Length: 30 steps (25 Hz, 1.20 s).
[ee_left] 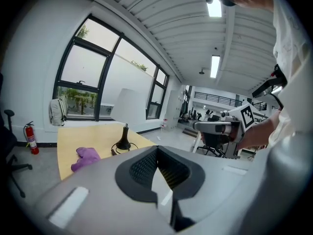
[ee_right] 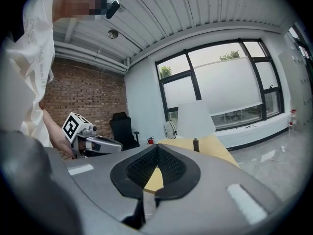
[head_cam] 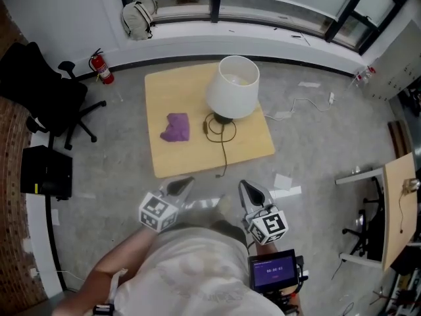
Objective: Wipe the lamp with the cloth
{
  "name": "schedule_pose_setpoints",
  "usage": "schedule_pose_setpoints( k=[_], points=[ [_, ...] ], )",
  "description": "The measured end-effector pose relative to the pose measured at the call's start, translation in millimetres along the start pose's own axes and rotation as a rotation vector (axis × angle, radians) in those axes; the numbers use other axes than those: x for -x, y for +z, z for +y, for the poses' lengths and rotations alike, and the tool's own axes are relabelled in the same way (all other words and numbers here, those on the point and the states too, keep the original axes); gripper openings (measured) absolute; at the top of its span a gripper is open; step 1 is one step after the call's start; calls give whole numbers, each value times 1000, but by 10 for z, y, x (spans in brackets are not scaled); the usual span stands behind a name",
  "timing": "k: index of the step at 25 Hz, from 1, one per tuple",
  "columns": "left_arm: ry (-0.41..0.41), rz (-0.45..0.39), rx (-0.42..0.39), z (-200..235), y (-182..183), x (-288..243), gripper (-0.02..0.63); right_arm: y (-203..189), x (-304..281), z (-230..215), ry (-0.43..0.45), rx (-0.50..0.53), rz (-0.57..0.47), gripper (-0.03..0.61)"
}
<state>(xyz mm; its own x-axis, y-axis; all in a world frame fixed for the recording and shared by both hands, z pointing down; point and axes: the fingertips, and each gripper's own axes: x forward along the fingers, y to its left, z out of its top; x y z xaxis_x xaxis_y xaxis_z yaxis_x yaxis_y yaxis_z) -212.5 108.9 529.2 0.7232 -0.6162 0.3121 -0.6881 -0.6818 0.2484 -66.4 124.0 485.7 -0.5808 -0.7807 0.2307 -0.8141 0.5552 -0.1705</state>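
Head view caught the white-shaded lamp (head_cam: pixel 232 87) standing on the wooden table (head_cam: pixel 177 158), the purple cloth (head_cam: pixel 175 128) lying near its base. The left gripper (head_cam: pixel 182 187) and right gripper (head_cam: pixel 250 191) hung short of the table, jaws pressed together on nothing. Digits on a purple screen (head_cam: pixel 272 270) looked too small to read.

Black office chair (head_cam: pixel 39 84), red fire extinguisher (head_cam: pixel 100 68), pale backpack (head_cam: pixel 137 18), wooden table (head_cam: pixel 184 153)

Cloth (head_cam: pixel 175 127) left of lamp (head_cam: pixel 231 88)
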Motion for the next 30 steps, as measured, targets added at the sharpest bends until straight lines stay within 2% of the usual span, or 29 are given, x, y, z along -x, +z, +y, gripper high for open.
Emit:
schedule_pose_setpoints(
  k=[15, 22, 26, 30],
  points=[
    [129, -13, 23, 241, 463, -1008, 2, 405, -594, -1060, 162, 15, -21, 14],
    [255, 53, 75, 491, 326, -1145, 2, 387, -712, -1321, 243, -10, -11, 14],
    [339, 82, 146, 690, 190, -1090, 2, 347, -779, -1404, 263, -16, 2, 14],
    [400, 117, 184, 982, 66, -1060, 2, 321, -858, -1446, 263, -24, 20, 14]
  ],
)
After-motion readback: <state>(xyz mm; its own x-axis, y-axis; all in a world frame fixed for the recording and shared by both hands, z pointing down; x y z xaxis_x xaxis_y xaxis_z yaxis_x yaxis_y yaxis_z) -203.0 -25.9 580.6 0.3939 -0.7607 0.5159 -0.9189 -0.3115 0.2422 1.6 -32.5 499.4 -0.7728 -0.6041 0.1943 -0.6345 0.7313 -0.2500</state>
